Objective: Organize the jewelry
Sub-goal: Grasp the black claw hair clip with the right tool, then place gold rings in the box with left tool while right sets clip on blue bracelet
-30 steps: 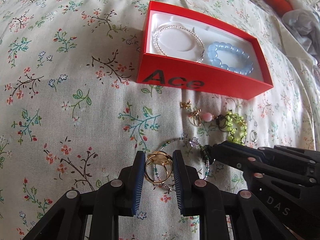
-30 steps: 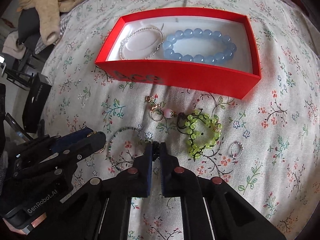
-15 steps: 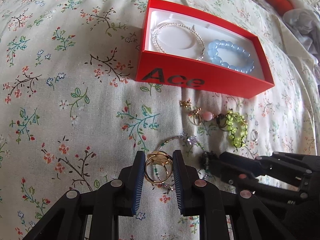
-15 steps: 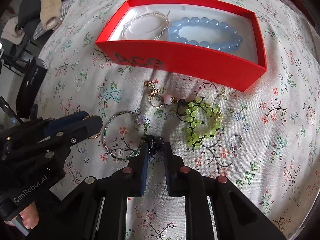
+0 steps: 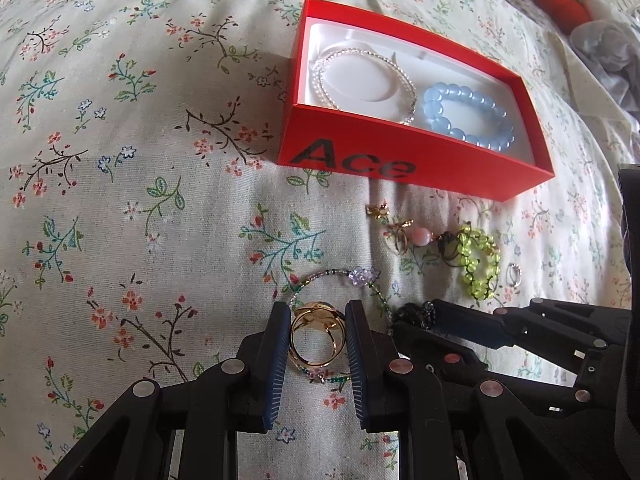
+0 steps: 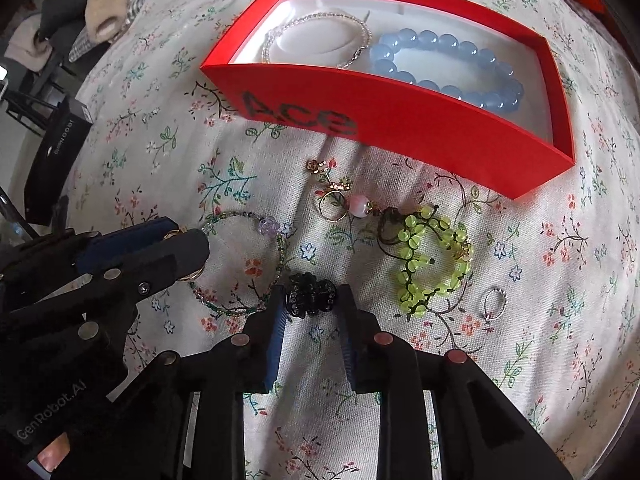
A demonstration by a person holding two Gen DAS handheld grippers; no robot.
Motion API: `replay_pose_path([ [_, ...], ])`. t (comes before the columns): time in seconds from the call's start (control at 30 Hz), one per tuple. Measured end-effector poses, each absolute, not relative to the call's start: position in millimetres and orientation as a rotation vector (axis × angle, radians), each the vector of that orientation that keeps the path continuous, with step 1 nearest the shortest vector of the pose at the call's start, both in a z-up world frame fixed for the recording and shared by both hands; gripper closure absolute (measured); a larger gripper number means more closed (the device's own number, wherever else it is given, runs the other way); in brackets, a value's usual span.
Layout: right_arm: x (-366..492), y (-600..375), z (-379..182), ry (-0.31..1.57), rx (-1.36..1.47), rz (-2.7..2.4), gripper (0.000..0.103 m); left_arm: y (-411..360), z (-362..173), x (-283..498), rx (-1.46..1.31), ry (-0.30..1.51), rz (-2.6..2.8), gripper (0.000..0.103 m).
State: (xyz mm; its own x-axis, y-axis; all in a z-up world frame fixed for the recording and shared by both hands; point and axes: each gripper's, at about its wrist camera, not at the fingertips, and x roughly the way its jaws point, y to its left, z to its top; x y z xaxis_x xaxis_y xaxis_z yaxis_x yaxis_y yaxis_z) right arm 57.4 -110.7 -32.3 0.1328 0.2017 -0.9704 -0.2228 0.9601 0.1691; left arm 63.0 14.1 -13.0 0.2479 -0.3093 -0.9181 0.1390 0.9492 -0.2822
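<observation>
My left gripper (image 5: 318, 320) is shut on a gold ring (image 5: 317, 340), held just above the floral cloth; it shows in the right wrist view (image 6: 188, 252) too. My right gripper (image 6: 310, 300) is open, its fingers either side of a black beaded ring (image 6: 310, 299) lying on the cloth. A thin beaded bracelet with a purple flower (image 6: 264, 227) lies between the grippers. The red "Ace" box (image 6: 400, 136) holds a pearl bracelet (image 6: 316, 40) and a blue bead bracelet (image 6: 448, 64).
On the cloth in front of the box lie a small gold charm (image 6: 320, 166), a gold ring with a pink bead (image 6: 340, 204), a green bead bracelet (image 6: 432, 260) and a small silver ring (image 6: 496, 304). A black box (image 6: 56, 152) stands off the left edge.
My right gripper has opened and let the black beaded ring down onto the cloth, moving closer to the box. My left gripper stays shut on the gold ring.
</observation>
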Motion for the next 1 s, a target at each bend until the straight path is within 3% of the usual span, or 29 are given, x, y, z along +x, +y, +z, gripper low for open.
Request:
replay_pose_path([
  [0.43,57.3,-130.4,-18.2,1.348,0.033,0.32,0.077,20.0,-4.5,62.3,-0.172,1.255,-0.3,0.081],
  [1.0,76.3,-203.9,42.6,1.096,0.279,0.255,0.077,14.6,38.4,84.6,-0.286,0.998,-0.409,0.081],
])
